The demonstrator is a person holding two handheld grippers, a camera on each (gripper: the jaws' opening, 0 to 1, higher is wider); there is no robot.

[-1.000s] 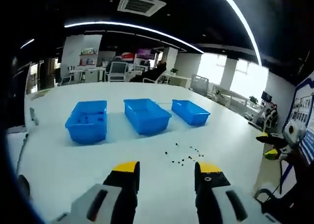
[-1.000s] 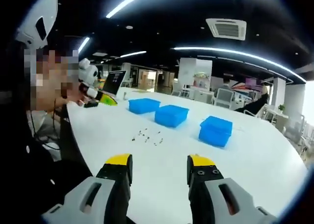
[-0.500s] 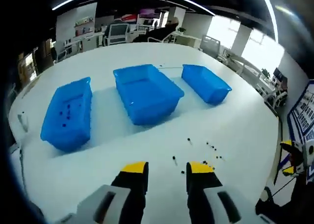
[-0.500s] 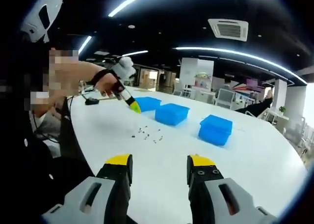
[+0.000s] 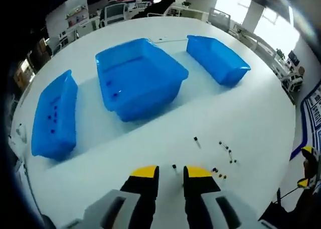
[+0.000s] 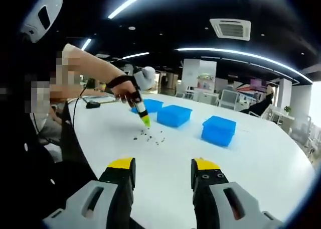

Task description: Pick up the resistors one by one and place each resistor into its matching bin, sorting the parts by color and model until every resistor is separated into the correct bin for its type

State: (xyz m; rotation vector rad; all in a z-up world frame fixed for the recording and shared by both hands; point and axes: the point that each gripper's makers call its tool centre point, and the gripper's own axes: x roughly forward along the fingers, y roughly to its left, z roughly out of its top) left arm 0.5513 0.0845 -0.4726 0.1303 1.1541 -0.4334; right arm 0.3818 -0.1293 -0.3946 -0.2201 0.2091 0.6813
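Several tiny dark resistors (image 5: 221,145) lie scattered on the white table (image 5: 251,108). My left gripper (image 5: 170,172) hovers low over them, its yellow-tipped jaws open but narrowed, and one resistor (image 5: 174,166) lies just beyond the gap. Three blue bins stand behind: the left bin (image 5: 52,113) and the middle bin (image 5: 138,78) hold a few dark parts, while the right bin (image 5: 218,58) looks bare inside. In the right gripper view a hand points the left gripper (image 6: 146,122) down at the resistors (image 6: 150,135). My right gripper (image 6: 164,164) stays open, far back above bare table.
The table's curved edge (image 5: 288,158) runs close to the right of the resistors. A person's arm (image 6: 90,71) reaches over the table from the left. Chairs and desks (image 6: 225,97) stand far behind. Bare white table lies between the bins (image 6: 174,116) and my right gripper.
The left gripper has dropped down and forward over the scattered resistors, and its jaws have narrowed. The right gripper has held still.
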